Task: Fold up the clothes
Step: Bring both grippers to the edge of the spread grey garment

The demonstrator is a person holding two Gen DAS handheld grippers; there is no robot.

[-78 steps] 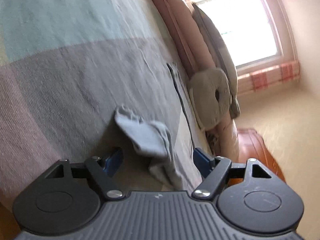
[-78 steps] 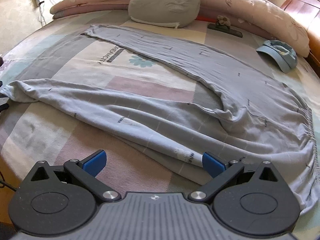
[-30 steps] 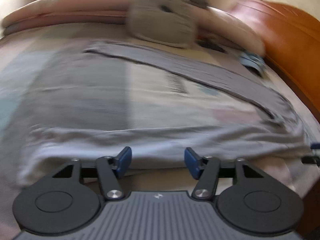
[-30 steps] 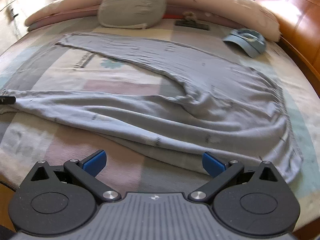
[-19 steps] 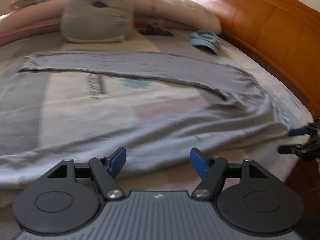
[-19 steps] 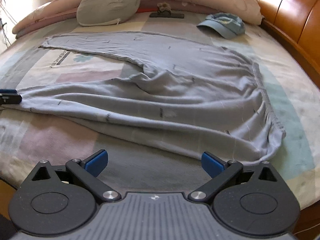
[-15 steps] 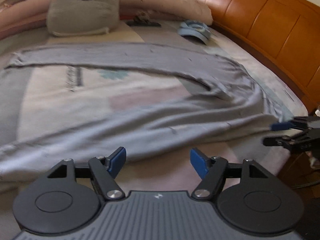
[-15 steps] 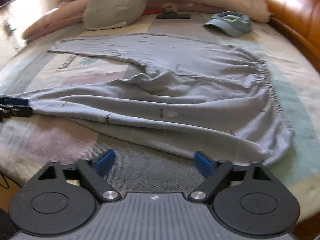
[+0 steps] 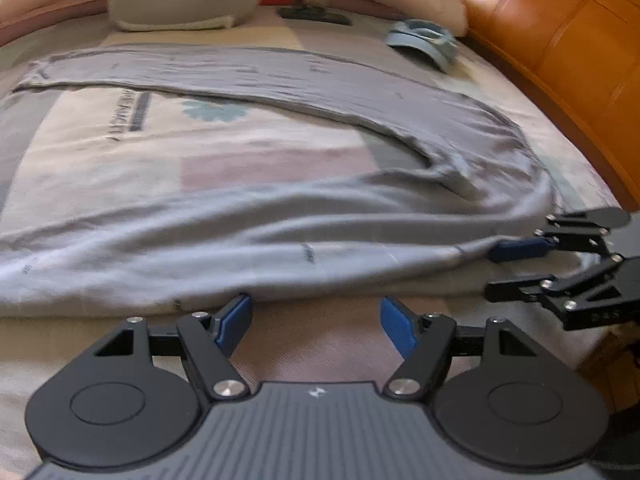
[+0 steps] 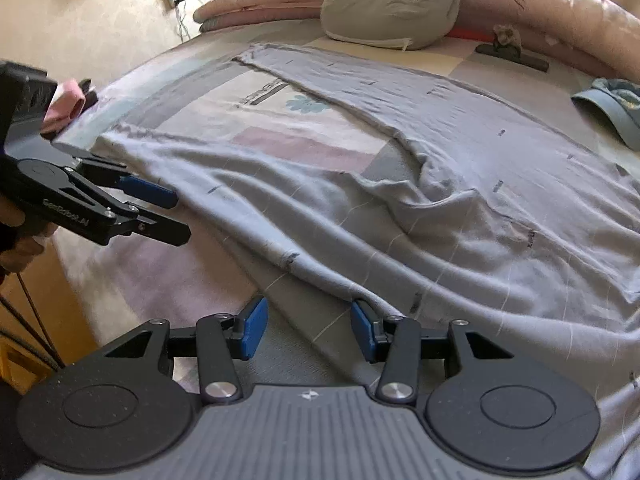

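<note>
The step in hand looks like taking hold of the near leg of the grey trousers (image 10: 400, 216) so it can be carried over onto the far leg, which would be the first fold of the job. The trousers lie spread on the bed (image 9: 100, 168), the two legs opening in a wide V: one leg runs along the far side toward the grey cushion (image 10: 392, 4), the other lies rumpled along the near edge, with the waist toward the wooden headboard (image 9: 560, 52). A blue cap (image 9: 424, 42) sits on the bed well apart from the work. The right gripper (image 10: 306, 326) points down at the near hem; its jaws have just been closing and now stand about half apart, with the edge of the fabric between the pads but not yet pinched, as far as the view shows. The left gripper (image 9: 316, 316) hovers just short of the same leg's hem, angled downward, jaws apart and nothing between them. Each gripper shows side-on in the other's view, low over the bed edge. Next, I judge, both need to close on the hem and lift together, keeping the leg taut so it lands flat.
</note>
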